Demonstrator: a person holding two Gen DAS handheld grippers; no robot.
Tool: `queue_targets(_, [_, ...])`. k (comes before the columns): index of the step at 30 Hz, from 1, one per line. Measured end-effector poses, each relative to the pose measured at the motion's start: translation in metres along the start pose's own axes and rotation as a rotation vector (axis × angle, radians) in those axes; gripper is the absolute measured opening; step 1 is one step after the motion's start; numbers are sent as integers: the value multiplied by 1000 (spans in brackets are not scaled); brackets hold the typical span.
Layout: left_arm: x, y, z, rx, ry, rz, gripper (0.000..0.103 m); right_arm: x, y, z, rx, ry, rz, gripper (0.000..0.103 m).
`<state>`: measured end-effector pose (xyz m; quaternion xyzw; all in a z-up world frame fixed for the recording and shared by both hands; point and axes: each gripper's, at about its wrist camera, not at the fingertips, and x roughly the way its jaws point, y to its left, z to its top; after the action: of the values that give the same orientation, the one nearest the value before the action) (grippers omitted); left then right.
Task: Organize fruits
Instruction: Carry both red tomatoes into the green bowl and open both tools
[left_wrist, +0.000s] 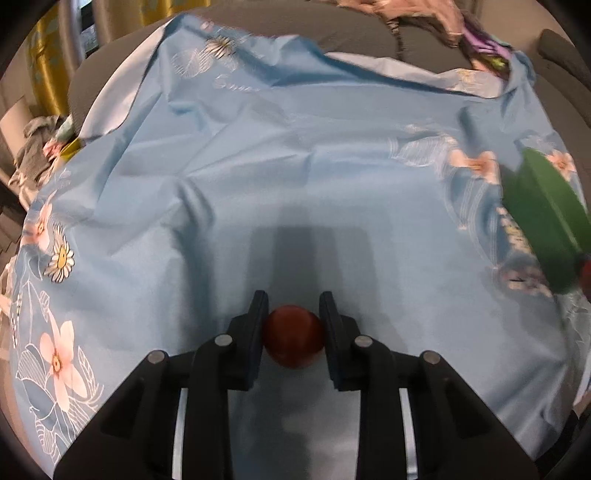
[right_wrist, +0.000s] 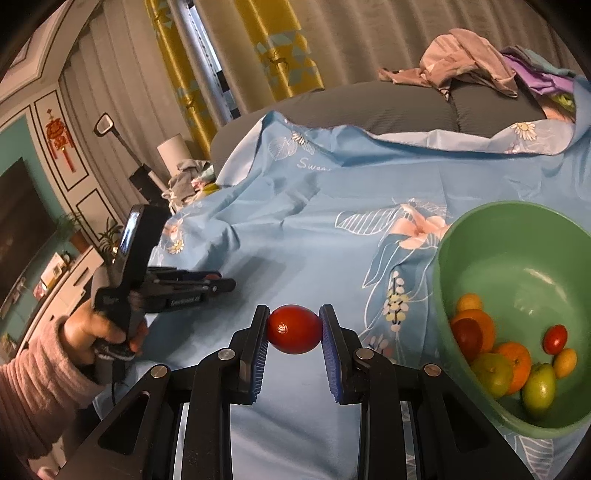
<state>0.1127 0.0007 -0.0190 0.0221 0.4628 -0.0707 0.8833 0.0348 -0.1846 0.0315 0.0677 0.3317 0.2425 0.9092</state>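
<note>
My left gripper (left_wrist: 294, 312) is shut on a dark red round fruit (left_wrist: 293, 338), held just above the blue flowered sheet (left_wrist: 295, 184). My right gripper (right_wrist: 294, 321) is shut on a red tomato-like fruit (right_wrist: 294, 328), held above the sheet. A green bowl (right_wrist: 517, 236) at the right holds several fruits: oranges (right_wrist: 480, 321), green ones (right_wrist: 539, 387), small red ones (right_wrist: 555, 338). The bowl's edge shows in the left wrist view (left_wrist: 543, 218). The left gripper also shows in the right wrist view (right_wrist: 221, 284), to the left of the right gripper, in a hand.
The sheet lies over a grey sofa (right_wrist: 369, 107). A pile of clothes (right_wrist: 469, 59) sits at the back right. Yellow curtains (right_wrist: 280, 48), a television and a low cabinet stand at the left.
</note>
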Motion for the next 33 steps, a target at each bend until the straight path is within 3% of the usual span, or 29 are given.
queue_targets(12, [-52, -119, 41, 192, -162, -179, 28, -50, -38, 6, 76, -139, -117, 29])
queue_targets(23, [-60, -204, 63, 321, -176, -288, 28, -87, -81, 6, 139, -177, -300, 29])
queue_targets(33, [-41, -246, 72, 351, -140, -317, 28, -87, -122, 4, 228, -118, -399, 29])
